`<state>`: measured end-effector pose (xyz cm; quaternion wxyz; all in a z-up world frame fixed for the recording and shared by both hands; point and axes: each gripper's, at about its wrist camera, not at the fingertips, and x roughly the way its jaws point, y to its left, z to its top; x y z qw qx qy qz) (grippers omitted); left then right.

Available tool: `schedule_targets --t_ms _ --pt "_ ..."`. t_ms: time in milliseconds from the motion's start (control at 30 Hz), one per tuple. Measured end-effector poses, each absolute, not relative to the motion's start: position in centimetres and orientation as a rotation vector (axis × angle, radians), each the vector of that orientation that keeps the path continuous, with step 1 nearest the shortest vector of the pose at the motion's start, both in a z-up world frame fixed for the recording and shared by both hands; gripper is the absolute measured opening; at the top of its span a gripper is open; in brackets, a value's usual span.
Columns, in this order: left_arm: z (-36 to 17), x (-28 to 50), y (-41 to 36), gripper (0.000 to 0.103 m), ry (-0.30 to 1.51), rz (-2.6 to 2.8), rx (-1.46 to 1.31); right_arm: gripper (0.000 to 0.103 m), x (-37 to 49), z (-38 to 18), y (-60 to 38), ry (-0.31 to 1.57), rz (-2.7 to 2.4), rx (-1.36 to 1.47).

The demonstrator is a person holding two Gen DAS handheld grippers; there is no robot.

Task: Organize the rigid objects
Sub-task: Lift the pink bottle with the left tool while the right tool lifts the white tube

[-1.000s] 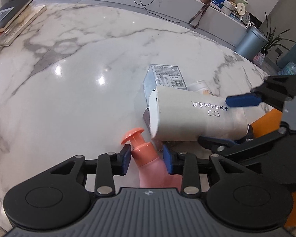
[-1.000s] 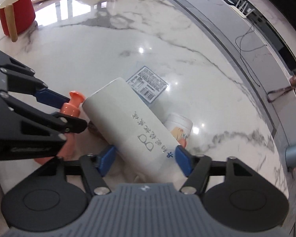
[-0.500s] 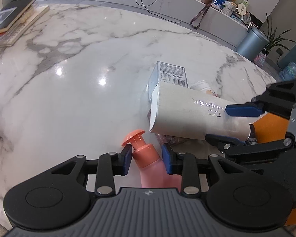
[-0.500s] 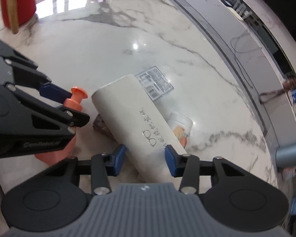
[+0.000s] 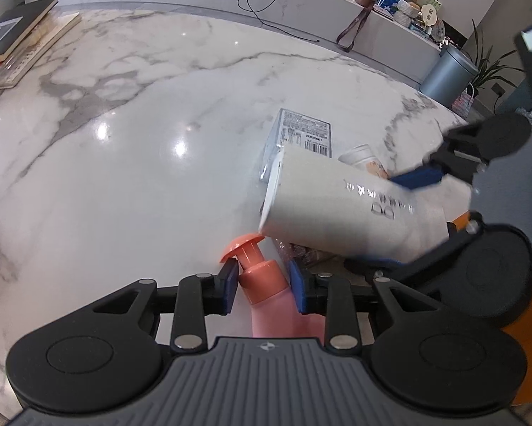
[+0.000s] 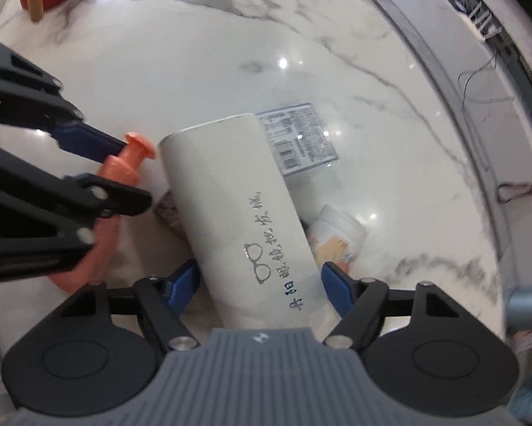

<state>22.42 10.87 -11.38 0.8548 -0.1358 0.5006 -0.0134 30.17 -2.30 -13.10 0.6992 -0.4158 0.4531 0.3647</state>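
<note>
The tube lies loose between our right gripper's just-opened jaws; it could roll into the bottle our left gripper clamps, tipping it.

pink pump bottle: coral cap, lying on marble | white cylinder: printed characters and glasses icon, tilted over the pile | pale blue carton: barcode face up, behind cylinder | small white jar: on its side
</note>
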Motion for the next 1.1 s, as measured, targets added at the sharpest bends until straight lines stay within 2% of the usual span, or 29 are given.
schedule_targets --t_ms 100,200,367,500,667,733,800,1100 --pt "-11.4 22.5 10.9 0.037 1.068 -0.027 -0.286 0.067 29.3 -12.9 -2.5 1.077 0.801 -0.884" --pt "-11.5 22.3 10.7 0.045 1.097 -0.028 -0.276 0.063 28.4 -13.4 -2.8 1.159 0.775 -0.837" --pt "-12.1 22.4 11.2 0.047 1.134 -0.029 -0.336 0.063 28.3 -13.8 -3.6 1.239 0.744 -0.724" --pt "-12.1 22.4 11.1 0.047 1.132 -0.031 -0.33 0.065 28.2 -13.5 -3.4 1.208 0.755 -0.687" --pt "-12.2 22.4 11.0 0.043 1.119 -0.041 -0.323 0.068 28.0 -13.7 -2.8 1.159 0.745 -0.652" --pt "-12.2 22.4 11.0 0.037 1.114 -0.045 -0.331 0.063 27.8 -14.3 -2.7 1.138 0.717 -0.655" --pt "-12.2 22.4 11.2 0.034 1.109 -0.053 -0.352 0.062 27.6 -14.4 -3.0 1.127 0.699 -0.63" --pt "-10.2 20.3 10.4 0.029 1.018 -0.103 -0.333 0.061 24.5 -13.4 -4.4 1.073 0.582 -0.488"
